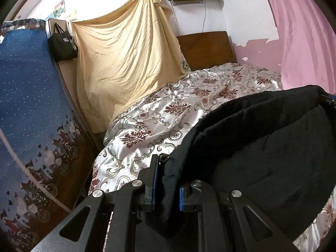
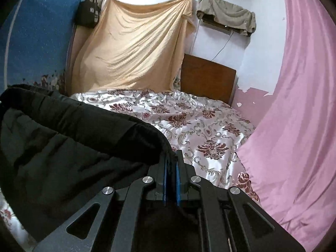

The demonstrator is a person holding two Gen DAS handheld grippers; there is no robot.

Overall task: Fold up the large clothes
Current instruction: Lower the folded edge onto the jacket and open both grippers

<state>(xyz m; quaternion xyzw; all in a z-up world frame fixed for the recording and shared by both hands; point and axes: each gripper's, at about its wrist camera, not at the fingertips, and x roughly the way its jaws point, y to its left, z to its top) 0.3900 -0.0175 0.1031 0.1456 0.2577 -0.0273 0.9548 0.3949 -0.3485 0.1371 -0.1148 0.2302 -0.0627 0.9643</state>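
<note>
black garment (image 1: 262,138) clamped between both grippers' fingers (image 1: 154,180)

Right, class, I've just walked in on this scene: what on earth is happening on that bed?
A person is folding a black padded jacket over a bed with a floral satin bedspread, using a handheld gripper in each hand. The left gripper and right gripper each have their jaws clamped on an edge of the jacket, which hangs slack between them above the bedspread. A beige sheet hangs on the wall behind and a pink curtain to the right.
</note>
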